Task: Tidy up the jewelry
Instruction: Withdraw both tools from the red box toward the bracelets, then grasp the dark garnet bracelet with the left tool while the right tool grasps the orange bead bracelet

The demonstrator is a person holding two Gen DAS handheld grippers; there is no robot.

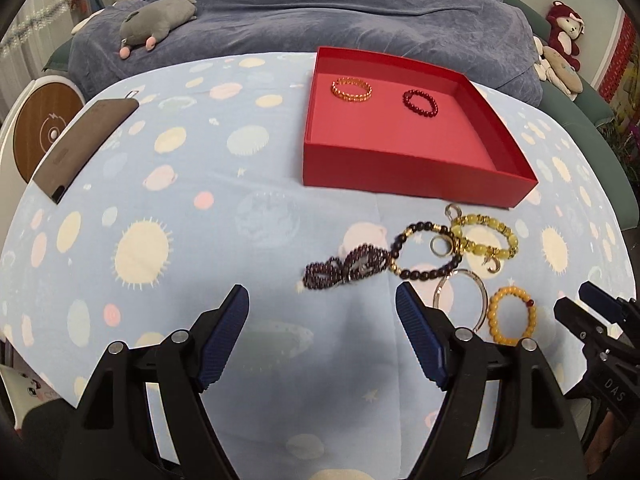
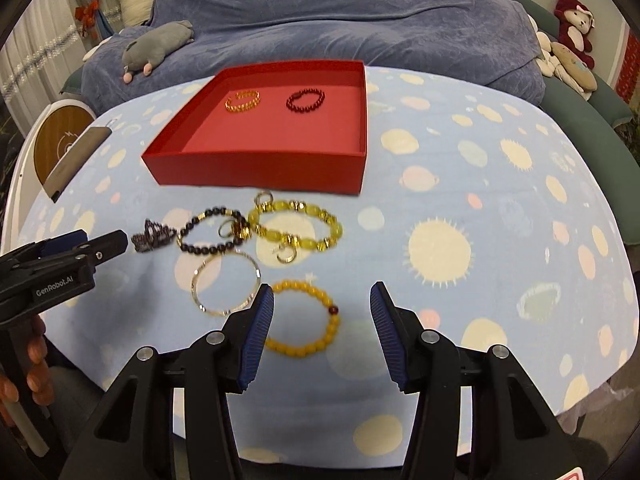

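A red tray (image 1: 400,168) (image 2: 256,168) on the blue planet-print cloth holds a gold bead bracelet (image 1: 352,89) (image 2: 243,101) and a dark red one (image 1: 420,103) (image 2: 305,100). In front of it lie a purple bead strand (image 1: 344,268) (image 2: 154,236), a dark bead bracelet (image 1: 420,274) (image 2: 208,248), a yellow jade bracelet (image 1: 508,236) (image 2: 336,228), a thin bangle (image 1: 482,292) (image 2: 196,292) and an amber bracelet (image 1: 496,312) (image 2: 304,348). My left gripper (image 1: 321,292) (image 2: 102,240) hangs open just short of the purple strand. My right gripper (image 2: 322,288) (image 1: 576,304) is open above the amber bracelet, apart from it.
A brown flat case (image 1: 84,144) (image 2: 76,156) lies at the table's left edge, beside a round wood-topped device (image 1: 40,128). Behind the table a blue blanket carries a grey plush toy (image 1: 156,20). More plush toys (image 2: 572,28) sit at the far right.
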